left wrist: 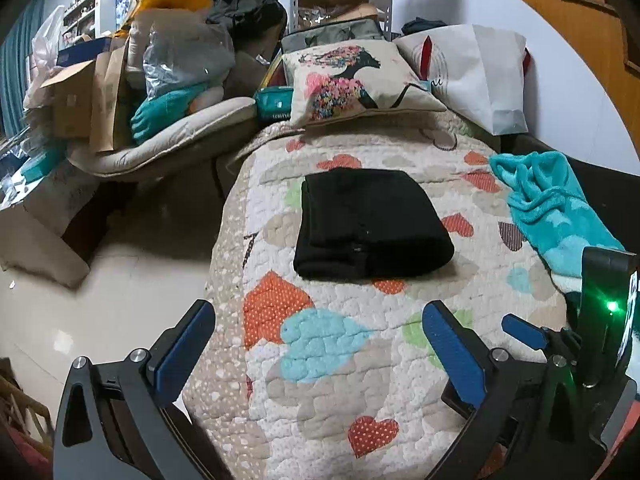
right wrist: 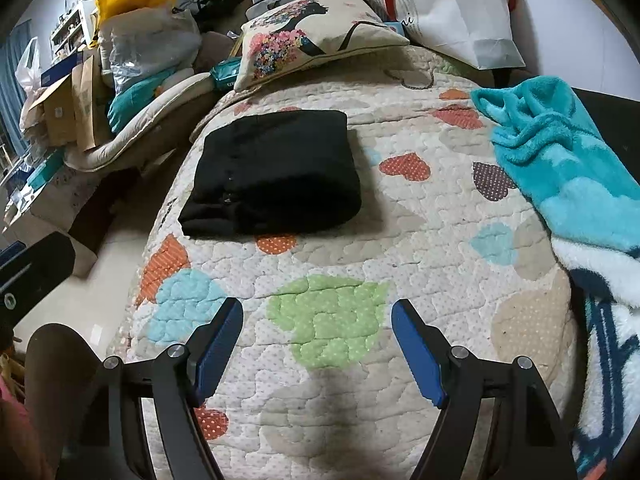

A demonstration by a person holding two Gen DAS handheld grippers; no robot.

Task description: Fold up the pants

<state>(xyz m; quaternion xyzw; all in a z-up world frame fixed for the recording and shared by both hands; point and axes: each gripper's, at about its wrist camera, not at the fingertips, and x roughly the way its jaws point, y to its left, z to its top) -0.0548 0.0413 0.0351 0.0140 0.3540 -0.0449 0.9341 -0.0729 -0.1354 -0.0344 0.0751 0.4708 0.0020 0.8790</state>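
Quilted bed cover point(right wrist: 400, 240) carries the black pants point(right wrist: 276, 172), folded into a compact block, well ahead of my left tongs point(left wrist: 316, 344) and right tongs point(right wrist: 316, 340), both spread and empty. Folding looks complete; next, withdraw.

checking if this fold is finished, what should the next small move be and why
Probably just keep both grippers back and leave the pants alone. The black pants already lie as a compact folded rectangle on the heart-patterned quilt, with no leg trailing out. The left gripper and right gripper are both open, empty and short of the pants.
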